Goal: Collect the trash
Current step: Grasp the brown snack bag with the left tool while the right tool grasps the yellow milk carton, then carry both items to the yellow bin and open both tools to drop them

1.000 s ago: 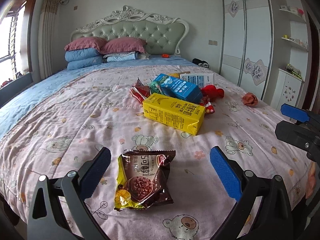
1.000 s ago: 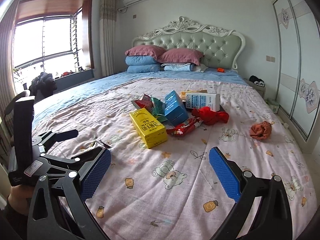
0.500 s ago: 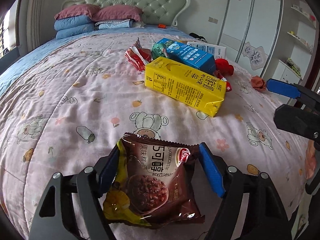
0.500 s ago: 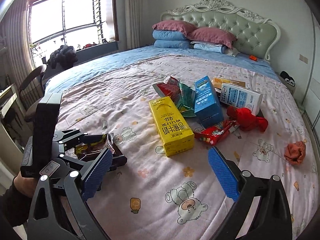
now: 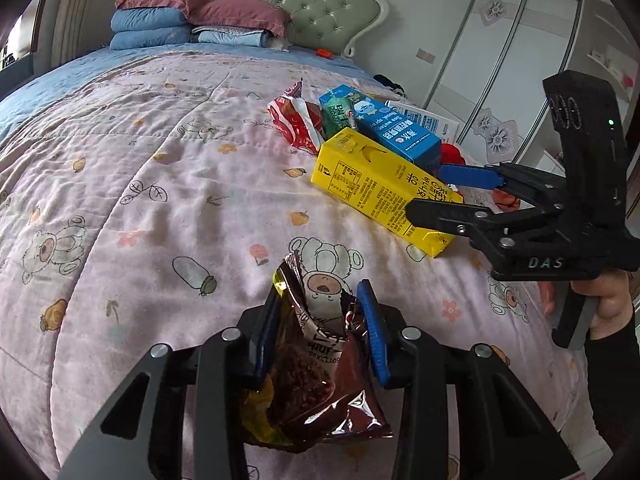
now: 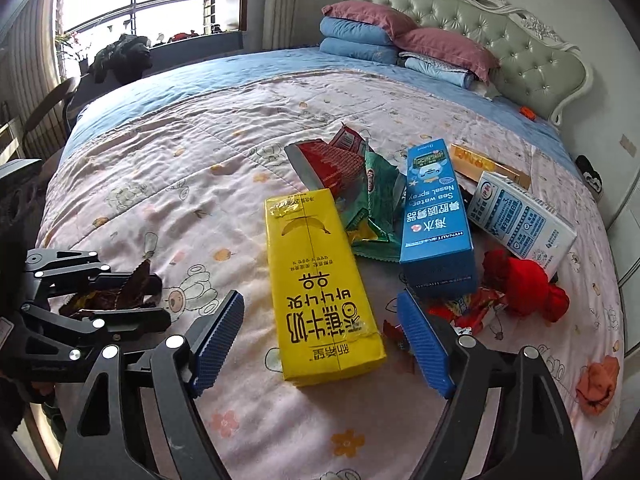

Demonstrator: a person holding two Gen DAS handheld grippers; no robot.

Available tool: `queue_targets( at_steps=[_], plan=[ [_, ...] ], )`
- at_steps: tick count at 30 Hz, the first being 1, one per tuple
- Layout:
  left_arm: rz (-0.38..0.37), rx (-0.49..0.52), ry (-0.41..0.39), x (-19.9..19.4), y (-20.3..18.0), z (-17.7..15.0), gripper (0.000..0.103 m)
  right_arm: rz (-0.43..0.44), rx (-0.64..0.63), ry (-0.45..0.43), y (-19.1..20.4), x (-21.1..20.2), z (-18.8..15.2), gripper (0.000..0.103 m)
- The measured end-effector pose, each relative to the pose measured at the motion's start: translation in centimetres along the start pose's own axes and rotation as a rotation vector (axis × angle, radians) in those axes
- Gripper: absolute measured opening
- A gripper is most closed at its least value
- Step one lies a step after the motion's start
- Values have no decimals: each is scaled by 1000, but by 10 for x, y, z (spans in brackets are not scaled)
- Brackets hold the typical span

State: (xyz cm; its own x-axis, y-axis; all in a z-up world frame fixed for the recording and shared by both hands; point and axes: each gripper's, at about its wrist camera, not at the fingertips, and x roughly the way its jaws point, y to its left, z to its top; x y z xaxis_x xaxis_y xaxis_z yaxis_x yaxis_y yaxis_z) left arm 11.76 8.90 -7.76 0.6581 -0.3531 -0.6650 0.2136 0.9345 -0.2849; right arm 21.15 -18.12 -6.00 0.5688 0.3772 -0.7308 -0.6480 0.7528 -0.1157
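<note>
A brown snack bag (image 5: 312,376) lies crumpled at the near edge of the bed. My left gripper (image 5: 320,292) has its jaws closing, and both blue pads press on the bag's sides. The right wrist view shows that same left gripper (image 6: 160,300) and bag (image 6: 116,292) at the far left. A yellow drink carton (image 6: 320,280) lies flat on the quilt. My right gripper (image 6: 320,300) straddles its near end, jaws closing, with a gap between each pad and the carton. From the left wrist view, the right gripper (image 5: 428,190) sits over the yellow carton (image 5: 372,188).
Behind the carton lie a blue nasal spray box (image 6: 436,216), a white box (image 6: 520,220), red (image 6: 328,164) and green (image 6: 372,208) wrappers and a red cloth lump (image 6: 520,280). An orange crumpled piece (image 6: 596,380) sits at the right. A wardrobe (image 5: 500,80) flanks the bed.
The left jaws have drawn in from wide open onto the snack bag and crumpled it. The right gripper has moved forward over the yellow carton and its jaws have narrowed.
</note>
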Motion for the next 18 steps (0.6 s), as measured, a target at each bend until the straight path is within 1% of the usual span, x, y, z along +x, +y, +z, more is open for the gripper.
queue_targets(
  at_steps=[2,3,6,8,9,13,18],
  plan=[
    [-2,2,-3,0,-2,1,38,8,5,46,-1,14,2,51],
    [-3,3,-4,-1,-3,2,38,15,17,65,-2,18,1,49],
    [1,24,-13,-4,-10,3,38,21,52,60,-6,15,-4,48],
    [15,56,-23,-6,-21,4,38,13,63,25,-7,1,-11,48],
    [7,67,-23,-7,-27,5,38,17,74,4,-9,-9,-15,48],
    [-56,118,-10,-7,-62,11,38,34,139,-100,-28,-62,-41,48],
    [-142,201,10,1,-127,18,38,-32,254,-211,-75,-141,-92,48]
  ],
)
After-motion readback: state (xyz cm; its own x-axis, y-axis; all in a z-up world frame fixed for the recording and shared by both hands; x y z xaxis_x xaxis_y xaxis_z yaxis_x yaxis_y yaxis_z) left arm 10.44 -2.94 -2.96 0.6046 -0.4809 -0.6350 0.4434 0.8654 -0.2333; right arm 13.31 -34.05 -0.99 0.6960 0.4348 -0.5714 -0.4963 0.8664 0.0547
